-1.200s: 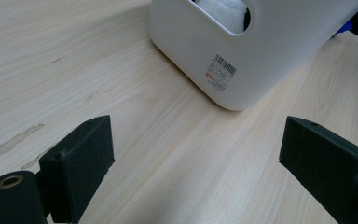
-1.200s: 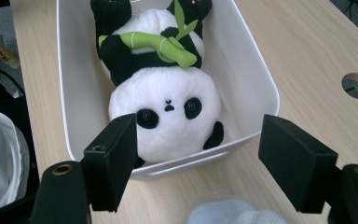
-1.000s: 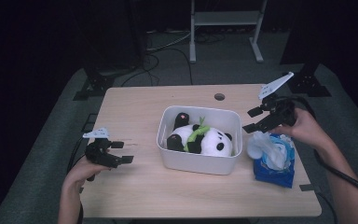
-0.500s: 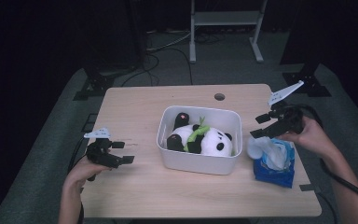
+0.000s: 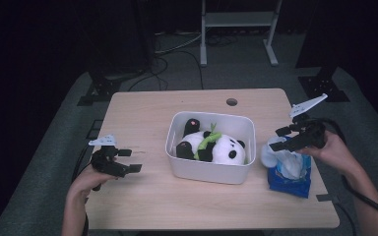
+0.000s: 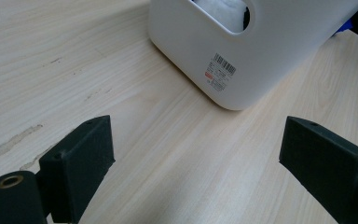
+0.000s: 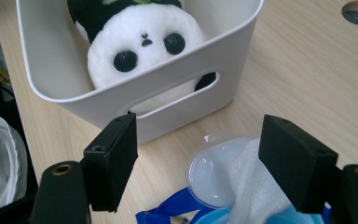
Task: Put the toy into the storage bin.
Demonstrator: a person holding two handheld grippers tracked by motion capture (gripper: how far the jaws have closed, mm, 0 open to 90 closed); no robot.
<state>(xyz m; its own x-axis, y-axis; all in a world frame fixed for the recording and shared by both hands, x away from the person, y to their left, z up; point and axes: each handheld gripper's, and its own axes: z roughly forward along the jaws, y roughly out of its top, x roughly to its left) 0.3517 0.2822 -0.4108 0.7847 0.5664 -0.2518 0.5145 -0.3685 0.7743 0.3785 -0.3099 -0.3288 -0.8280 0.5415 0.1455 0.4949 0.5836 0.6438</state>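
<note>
Wipes pack (image 5: 290,172) just beneath open right gripper (image 5: 281,139), seemingly untouched.

table (image 5: 147,113): pale wood grain | bin (image 5: 209,169): white, small barcode label with red mark | panda toy (image 5: 224,150): black and white, green stalk | wipes pack (image 5: 290,182), right of bin: blue, white tissue, clear lid | floor (image 5: 54,162): grey
</note>
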